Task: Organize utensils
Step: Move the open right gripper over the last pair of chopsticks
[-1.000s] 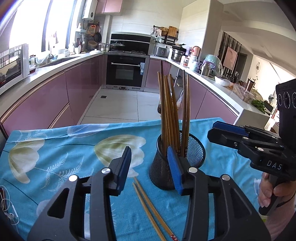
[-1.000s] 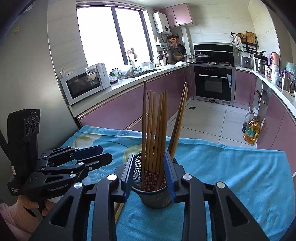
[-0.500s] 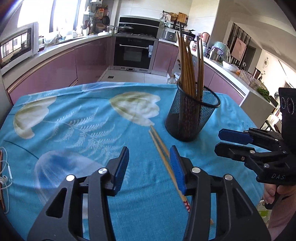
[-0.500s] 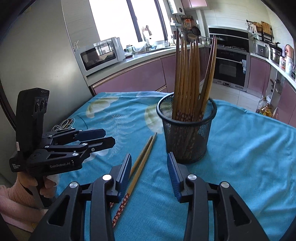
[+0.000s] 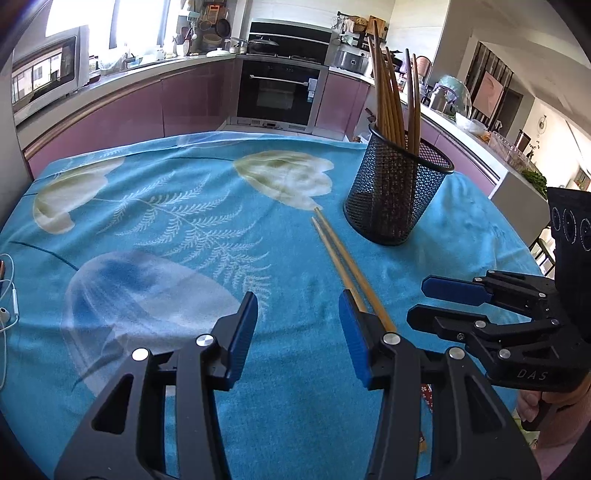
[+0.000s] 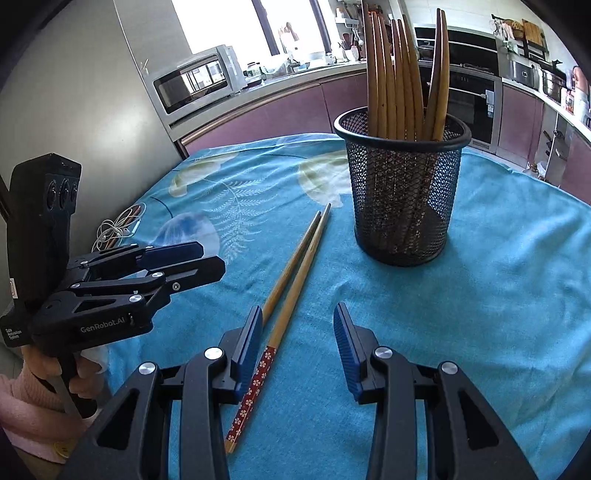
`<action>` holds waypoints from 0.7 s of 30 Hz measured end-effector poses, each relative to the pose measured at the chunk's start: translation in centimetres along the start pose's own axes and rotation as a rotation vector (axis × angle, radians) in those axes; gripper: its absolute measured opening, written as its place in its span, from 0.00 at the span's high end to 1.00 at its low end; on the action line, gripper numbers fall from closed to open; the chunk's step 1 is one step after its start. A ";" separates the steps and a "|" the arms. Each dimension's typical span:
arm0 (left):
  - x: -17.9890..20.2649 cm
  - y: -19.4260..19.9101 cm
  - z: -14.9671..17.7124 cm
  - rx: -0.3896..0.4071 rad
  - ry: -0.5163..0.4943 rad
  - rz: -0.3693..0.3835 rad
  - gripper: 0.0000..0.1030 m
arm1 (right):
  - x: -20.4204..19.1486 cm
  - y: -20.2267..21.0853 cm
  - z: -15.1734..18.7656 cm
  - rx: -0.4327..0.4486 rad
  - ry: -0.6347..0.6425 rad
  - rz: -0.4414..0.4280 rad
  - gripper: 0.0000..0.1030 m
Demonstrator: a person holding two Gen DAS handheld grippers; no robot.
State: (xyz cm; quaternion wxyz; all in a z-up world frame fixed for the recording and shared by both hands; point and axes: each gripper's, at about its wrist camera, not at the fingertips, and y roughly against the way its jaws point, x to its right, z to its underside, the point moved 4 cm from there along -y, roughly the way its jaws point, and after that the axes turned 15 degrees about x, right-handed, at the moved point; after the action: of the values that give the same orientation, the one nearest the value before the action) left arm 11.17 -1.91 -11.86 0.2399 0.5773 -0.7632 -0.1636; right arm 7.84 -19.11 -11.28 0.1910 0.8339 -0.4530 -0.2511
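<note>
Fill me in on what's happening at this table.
A person holds a gripper in each hand over a blue flowered tablecloth. Most chopsticks already stand in a black mesh cup, but one loose pair lies flat beside it. The left gripper and right gripper both have open jaws holding nothing; one chopstick's patterned end sits just inside the right gripper's jaws, ungripped.

Before me, purple cabinets (image 5: 184, 99) line a sunlit kitchen; a black oven (image 5: 280, 92) faces bright windows (image 6: 229, 26).
</note>
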 end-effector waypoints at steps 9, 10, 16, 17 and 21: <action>0.1 -0.2 0.6 -0.013 0.000 0.001 0.56 | -0.6 -0.7 0.8 -0.022 0.010 0.002 0.64; 0.2 -0.2 0.7 -0.015 0.000 0.002 0.56 | -0.6 -0.8 0.9 -0.025 0.010 0.001 0.64; 0.4 -0.7 1.1 -0.029 -0.002 0.011 0.56 | -0.8 -1.4 1.4 -0.044 0.010 0.019 0.76; 0.5 -0.8 1.1 -0.033 -0.003 0.014 0.56 | -0.8 -1.4 1.4 -0.046 0.002 0.015 0.78; 1.1 -1.2 1.5 -0.046 -0.017 0.031 0.56 | -0.2 -1.3 1.4 -0.051 -0.034 0.017 0.88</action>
State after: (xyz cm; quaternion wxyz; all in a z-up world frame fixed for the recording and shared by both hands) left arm 11.04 -3.29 -13.54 0.2492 0.5584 -0.7700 -0.1823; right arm 7.78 -18.44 -13.09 0.2066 0.8203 -0.4568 -0.2753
